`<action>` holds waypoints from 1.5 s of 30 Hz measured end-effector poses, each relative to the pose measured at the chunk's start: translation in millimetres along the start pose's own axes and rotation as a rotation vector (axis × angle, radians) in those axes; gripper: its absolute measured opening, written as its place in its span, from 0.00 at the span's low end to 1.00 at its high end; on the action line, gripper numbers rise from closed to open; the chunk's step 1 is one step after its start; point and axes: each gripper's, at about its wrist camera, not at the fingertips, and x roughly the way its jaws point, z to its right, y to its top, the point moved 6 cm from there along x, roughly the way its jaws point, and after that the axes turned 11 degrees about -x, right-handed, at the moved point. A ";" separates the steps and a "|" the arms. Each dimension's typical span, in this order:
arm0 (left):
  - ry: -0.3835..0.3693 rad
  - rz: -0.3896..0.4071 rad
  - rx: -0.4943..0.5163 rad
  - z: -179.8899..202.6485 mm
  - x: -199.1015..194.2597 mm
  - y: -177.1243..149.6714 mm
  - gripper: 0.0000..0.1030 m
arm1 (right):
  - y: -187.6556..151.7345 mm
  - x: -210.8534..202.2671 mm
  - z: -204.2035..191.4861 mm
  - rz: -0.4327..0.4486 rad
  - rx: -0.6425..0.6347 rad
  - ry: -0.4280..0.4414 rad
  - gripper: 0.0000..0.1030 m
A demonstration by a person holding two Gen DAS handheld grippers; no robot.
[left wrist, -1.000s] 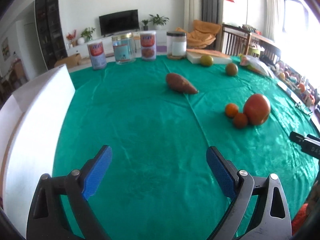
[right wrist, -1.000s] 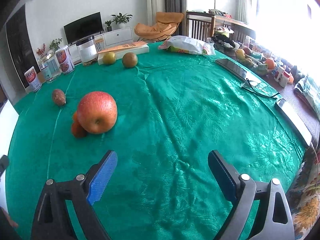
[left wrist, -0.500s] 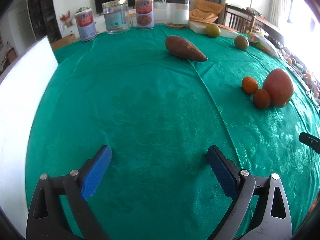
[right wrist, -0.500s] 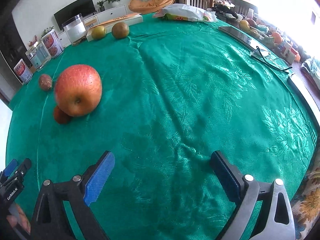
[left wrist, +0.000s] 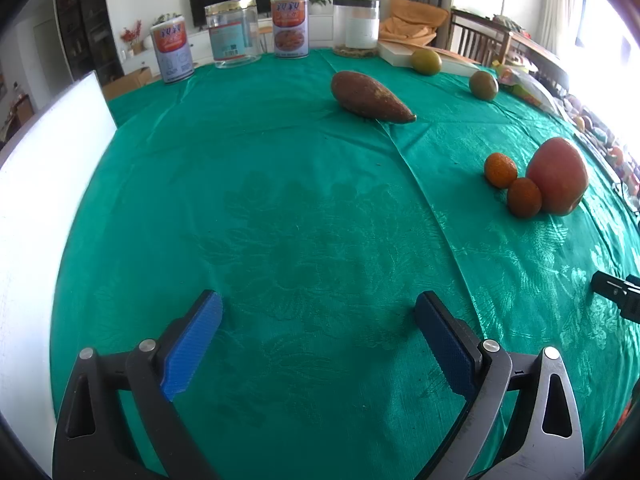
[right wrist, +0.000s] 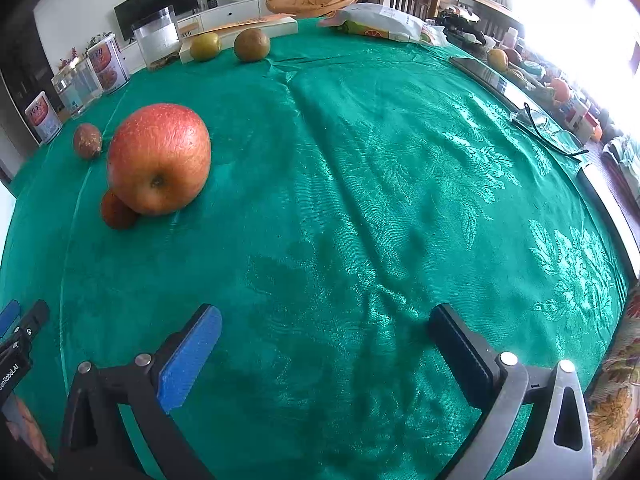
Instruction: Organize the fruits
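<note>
A big red apple [left wrist: 558, 176] [right wrist: 158, 158] rests on the green tablecloth [left wrist: 300, 220] with two small oranges [left wrist: 500, 170] [left wrist: 524, 197] touching it. A brown sweet potato [left wrist: 370, 97] [right wrist: 87, 141] lies farther back. Two greenish round fruits [right wrist: 205, 46] [right wrist: 251, 44] sit near the far edge. My left gripper [left wrist: 318, 304] is open low over bare cloth, well short of the fruit. My right gripper [right wrist: 326, 314] has its jaws opening wide with nothing between them, and the apple lies ahead to its left.
A white board [left wrist: 44, 200] stands along the left edge. Cans and clear jars [left wrist: 234, 32] line the far rim beside a flat box [right wrist: 256, 26]. A snack bag [right wrist: 380, 22], a dark tablet [right wrist: 486, 76] and glasses [right wrist: 548, 128] lie on the right.
Both grippers have sunk toward the cloth and tipped downward, so the fruit looks nearer and the room behind has slid up. The right jaws have spread a little wider.
</note>
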 end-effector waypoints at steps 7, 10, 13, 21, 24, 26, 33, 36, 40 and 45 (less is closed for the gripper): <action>0.000 0.000 0.000 -0.1 -0.1 0.0 0.95 | -0.4 -0.3 -0.3 0.000 0.001 0.000 1.00; 0.000 0.000 0.000 -0.2 -0.2 -0.1 0.95 | -0.5 -0.5 -0.3 0.000 0.001 -0.001 1.00; 0.000 0.000 0.000 -0.2 -0.2 0.0 0.95 | -0.6 -0.6 -0.4 0.000 0.002 -0.001 1.00; 0.000 0.000 -0.001 -0.4 -0.4 -0.1 0.95 | -0.9 -1.0 -0.5 -0.001 0.002 -0.002 1.00; 0.000 0.000 -0.001 -0.4 -0.5 -0.1 0.95 | -0.9 -1.0 -0.6 -0.001 0.002 -0.002 1.00; 0.000 0.000 -0.001 -0.4 -0.5 -0.1 0.95 | -0.7 -1.0 -0.8 -0.001 0.002 -0.002 1.00; 0.000 0.000 -0.001 -0.4 -0.6 -0.3 0.95 | -0.7 -1.1 -0.7 -0.001 0.003 -0.002 1.00; 0.000 0.000 -0.001 -0.5 -0.6 -0.3 0.95 | -0.6 -1.2 -0.5 -0.001 0.002 -0.002 1.00; 0.000 0.000 -0.001 -0.5 -0.7 -0.3 0.95 | -0.3 -1.3 -0.4 -0.002 0.003 -0.002 1.00; -0.007 -0.032 -0.002 1.1 1.1 2.1 0.95 | -0.8 -1.5 -0.4 -0.001 0.005 -0.002 1.00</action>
